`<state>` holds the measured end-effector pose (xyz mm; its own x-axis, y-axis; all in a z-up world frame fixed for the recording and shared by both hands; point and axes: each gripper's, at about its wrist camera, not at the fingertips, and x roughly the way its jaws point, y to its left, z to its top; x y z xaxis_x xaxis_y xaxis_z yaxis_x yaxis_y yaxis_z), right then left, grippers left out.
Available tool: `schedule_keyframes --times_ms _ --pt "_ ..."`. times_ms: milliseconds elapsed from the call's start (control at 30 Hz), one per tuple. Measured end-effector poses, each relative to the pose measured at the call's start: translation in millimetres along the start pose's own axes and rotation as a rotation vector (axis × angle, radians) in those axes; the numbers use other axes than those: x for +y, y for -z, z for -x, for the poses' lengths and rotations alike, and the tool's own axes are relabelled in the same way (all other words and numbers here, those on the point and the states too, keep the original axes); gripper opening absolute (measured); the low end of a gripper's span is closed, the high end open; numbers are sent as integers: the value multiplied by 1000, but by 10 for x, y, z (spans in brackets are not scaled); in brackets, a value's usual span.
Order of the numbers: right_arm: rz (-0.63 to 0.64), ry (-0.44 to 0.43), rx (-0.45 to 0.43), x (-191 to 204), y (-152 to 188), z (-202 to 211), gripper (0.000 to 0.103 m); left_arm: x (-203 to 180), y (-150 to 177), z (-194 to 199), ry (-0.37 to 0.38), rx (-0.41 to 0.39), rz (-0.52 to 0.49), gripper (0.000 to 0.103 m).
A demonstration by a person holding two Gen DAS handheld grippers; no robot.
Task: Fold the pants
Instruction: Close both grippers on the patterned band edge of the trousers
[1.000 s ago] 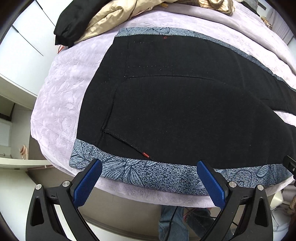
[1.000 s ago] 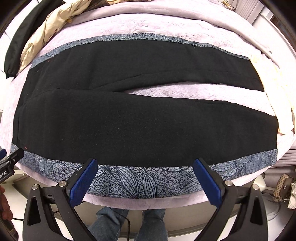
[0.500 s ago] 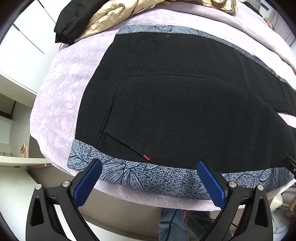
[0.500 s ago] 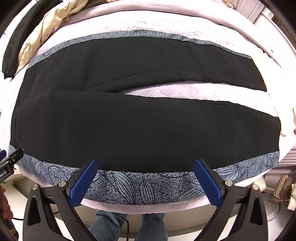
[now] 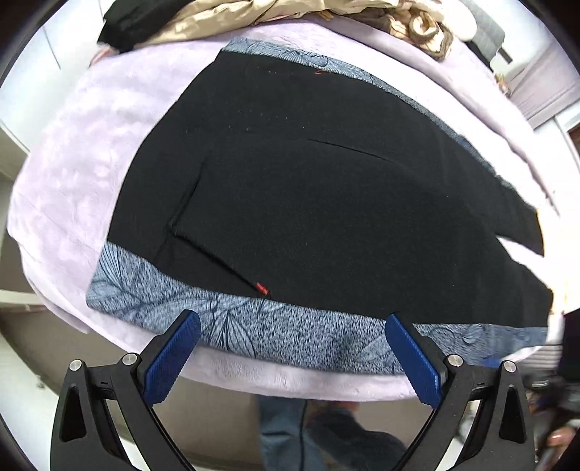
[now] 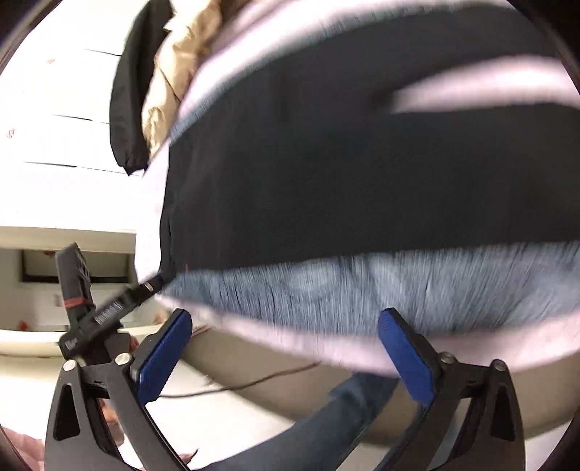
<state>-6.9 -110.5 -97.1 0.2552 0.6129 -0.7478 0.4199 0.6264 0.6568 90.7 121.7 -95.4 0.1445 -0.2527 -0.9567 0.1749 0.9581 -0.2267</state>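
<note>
Black pants (image 5: 326, 203) with blue-grey leaf-print side stripes (image 5: 275, 326) lie flat on a lilac blanket (image 5: 72, 174), waist at the left, both legs running right. My left gripper (image 5: 290, 347) is open and empty, hovering just off the near stripe by the waist. My right gripper (image 6: 286, 344) is open and empty, at the near stripe (image 6: 380, 286) of the pants (image 6: 344, 181); this view is motion-blurred. The left gripper's body (image 6: 98, 311) shows at the left of the right wrist view.
A black garment (image 5: 134, 18) and beige clothes (image 5: 224, 14) are piled at the far side of the bed. White cabinets (image 6: 54, 108) stand to the left. The person's jeans-clad legs (image 5: 290, 434) stand at the bed's near edge (image 5: 290, 376).
The right gripper has swung sharply left toward the waist end, blurring its view. The left gripper has shifted a little and turned, so more of the legs shows. Both stay open.
</note>
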Motion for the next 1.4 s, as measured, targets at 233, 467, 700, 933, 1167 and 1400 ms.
schedule_keyframes --times_ms 233,467,700,933,1167,1400 --pt "-125 -156 -64 -300 20 -76 50 116 146 -62 19 55 22 90" --pt "-177 -181 -67 -255 -189 -190 50 199 276 -5 48 68 67 90" --pt "-272 -345 -149 -194 -347 120 3 385 390 27 135 74 181 90" --pt "-208 -364 -143 -15 -434 350 3 682 253 -91 247 48 366 90" --pt "-198 -315 -113 -5 -480 180 3 768 81 -212 263 41 400 39" --pt "-157 -306 -141 15 -568 337 3 577 -209 204 198 -56 268 21"
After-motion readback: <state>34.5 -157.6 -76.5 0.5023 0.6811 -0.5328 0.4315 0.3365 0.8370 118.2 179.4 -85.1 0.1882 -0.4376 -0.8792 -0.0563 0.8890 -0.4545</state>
